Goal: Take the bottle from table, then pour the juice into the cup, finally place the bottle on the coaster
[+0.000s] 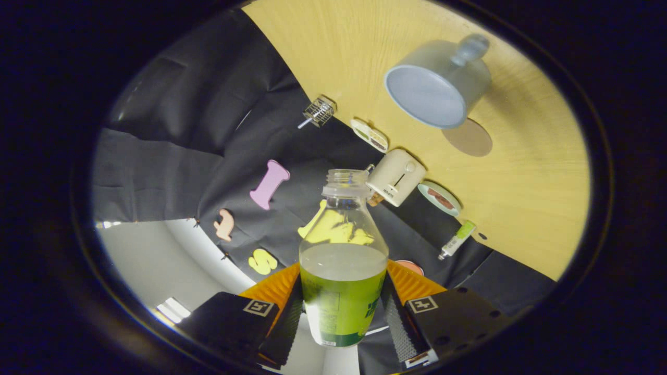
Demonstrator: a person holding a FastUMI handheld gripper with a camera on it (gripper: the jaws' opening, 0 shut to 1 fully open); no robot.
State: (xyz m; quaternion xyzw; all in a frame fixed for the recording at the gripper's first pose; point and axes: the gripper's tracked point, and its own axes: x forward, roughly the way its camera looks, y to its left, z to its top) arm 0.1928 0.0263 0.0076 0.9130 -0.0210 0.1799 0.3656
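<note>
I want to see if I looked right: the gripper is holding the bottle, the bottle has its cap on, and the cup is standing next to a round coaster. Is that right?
Almost. The bottle has no cap: in the gripper view its mouth is open. The rest holds: the gripper is shut on the bottle, with a finger on each side, and the cup stands next to the round coaster on the table.

hand-held gripper [344, 312] – square tag markers, ribbed pads, screw holes

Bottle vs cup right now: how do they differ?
The bottle is clear, clamped between the gripper fingers, part full of juice; the cup is opaque pale blue, free on the table, looks empty. Bottle neck narrow, cup mouth wide. Both are open-topped.
</note>
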